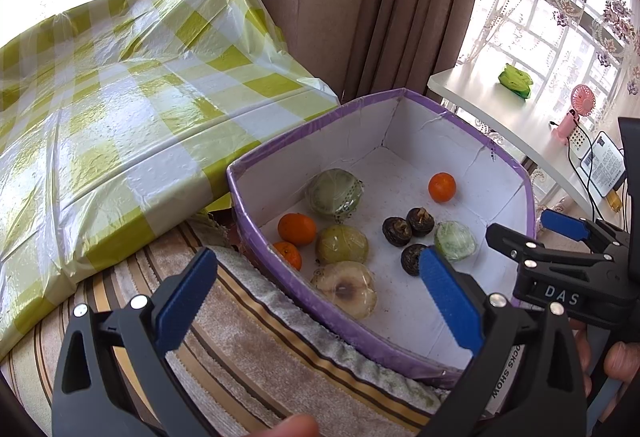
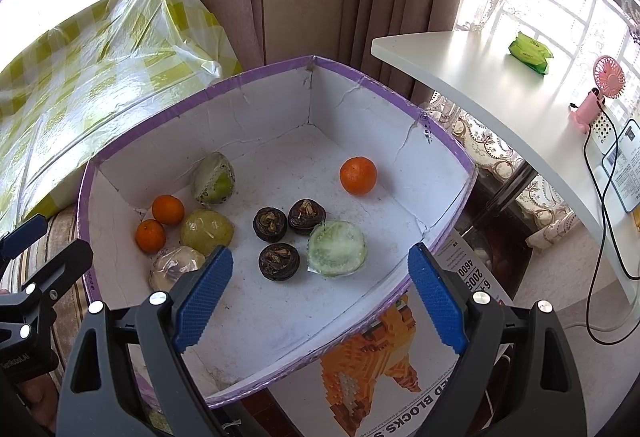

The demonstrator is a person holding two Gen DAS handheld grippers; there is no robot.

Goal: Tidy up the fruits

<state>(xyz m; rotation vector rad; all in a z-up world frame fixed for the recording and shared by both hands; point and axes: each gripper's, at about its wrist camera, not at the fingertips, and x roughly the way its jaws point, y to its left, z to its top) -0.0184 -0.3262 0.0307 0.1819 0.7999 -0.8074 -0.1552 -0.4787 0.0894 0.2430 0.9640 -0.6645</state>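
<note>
Your left tongs (image 1: 320,301) stand wide apart and empty above the near rim of the purple-edged white cardboard box (image 2: 280,93); your right tongs (image 2: 320,301) are spread just as wide over its near side, holding nothing. All the fruit lies inside the box: three small oranges (image 2: 358,175), two of them together by the left wall, three dark brown water chestnuts (image 2: 279,261) clustered mid-floor, and four plastic-wrapped cut fruits, the pale green one (image 2: 337,254) touching the chestnuts. The box rests partly on a printed blocks carton (image 2: 380,369).
</note>
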